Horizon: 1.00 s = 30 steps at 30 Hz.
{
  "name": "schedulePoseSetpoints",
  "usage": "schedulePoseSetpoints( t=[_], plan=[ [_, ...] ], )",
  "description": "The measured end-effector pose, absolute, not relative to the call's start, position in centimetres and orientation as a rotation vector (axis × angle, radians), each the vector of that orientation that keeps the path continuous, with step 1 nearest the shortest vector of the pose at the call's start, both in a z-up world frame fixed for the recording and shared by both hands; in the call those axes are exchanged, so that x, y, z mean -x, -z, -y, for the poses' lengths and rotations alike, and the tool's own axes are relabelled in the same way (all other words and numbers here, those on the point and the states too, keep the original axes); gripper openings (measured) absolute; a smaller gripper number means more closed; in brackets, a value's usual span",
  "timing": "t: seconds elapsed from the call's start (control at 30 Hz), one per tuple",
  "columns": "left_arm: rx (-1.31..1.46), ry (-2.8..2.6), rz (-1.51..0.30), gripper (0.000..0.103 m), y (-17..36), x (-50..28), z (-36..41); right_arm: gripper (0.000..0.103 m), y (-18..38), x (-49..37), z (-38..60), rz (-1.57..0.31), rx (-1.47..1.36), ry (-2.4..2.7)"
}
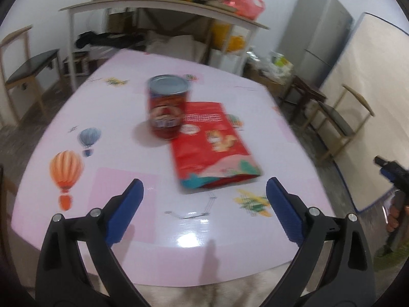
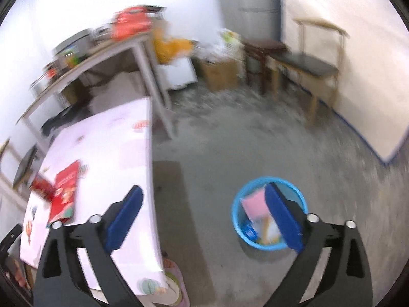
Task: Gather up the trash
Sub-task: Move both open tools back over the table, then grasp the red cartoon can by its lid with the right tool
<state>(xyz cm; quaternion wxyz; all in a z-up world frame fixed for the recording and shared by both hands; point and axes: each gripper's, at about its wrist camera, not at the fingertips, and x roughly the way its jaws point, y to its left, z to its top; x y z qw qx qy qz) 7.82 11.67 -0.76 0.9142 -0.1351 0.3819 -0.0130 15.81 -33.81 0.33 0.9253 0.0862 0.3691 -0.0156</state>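
A red tin can [image 1: 166, 106] stands upright mid-table on the pink table [image 1: 115, 117]. A flat red snack bag [image 1: 216, 144] lies right beside it, nearer to me. My left gripper [image 1: 204, 192] hovers over the table's near edge, open and empty, short of the bag. My right gripper [image 2: 203, 199] is open and empty above the floor, right of the table [image 2: 120, 153]. Below it sits a blue basin [image 2: 237, 209] with a pink packet [image 2: 254, 202] and other wrappers inside. The red bag [image 2: 65, 192] and can [image 2: 42, 186] also show at the left of the right wrist view.
A long shelf table [image 1: 163, 7] loaded with jars and a red plastic bag stands behind. Wooden chairs [image 1: 342, 120] flank the table, one [image 2: 314, 66] by the wall. A grey fridge [image 1: 319, 35] and a leaning board [image 1: 370, 97] are at right. The other gripper and a hand [image 1: 393, 197] show at far right.
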Motion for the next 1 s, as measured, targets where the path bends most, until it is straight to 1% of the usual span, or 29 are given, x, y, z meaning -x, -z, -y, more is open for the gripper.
schedulePoseSetpoints(
  t=[0.2,0.33,0.43,0.67,0.8,0.9,1.0],
  plan=[
    [0.285,-0.108,-0.836,0.094,3.2,-8.0,-15.4,0.097,-0.3,-18.6,23.0,-0.819,0.019,-0.094],
    [0.281,-0.164,-0.887,0.094,5.0,-9.0,-17.1,0.096,0.6,-19.7,18.5,-0.848,0.121,-0.131],
    [0.275,-0.189,-0.921,0.094,6.2,-9.7,-17.8,0.096,0.6,-20.2,16.0,-0.834,0.18,-0.146],
    [0.243,-0.205,-0.958,0.094,7.8,-10.5,-18.2,0.096,-0.8,-21.7,11.1,-0.761,0.123,-0.348],
    [0.157,-0.206,-0.967,0.094,8.1,-10.5,-17.5,0.096,-1.1,-23.1,7.2,-0.758,0.097,-0.471],
    [0.109,-0.215,-0.974,0.095,8.2,-10.5,-17.0,0.097,-0.8,-24.4,3.7,-0.792,0.109,-0.571],
    [0.112,-0.206,-0.963,0.095,8.2,-10.4,-17.0,0.097,-0.5,-25.3,0.2,-0.794,0.147,-0.666]
  ],
)
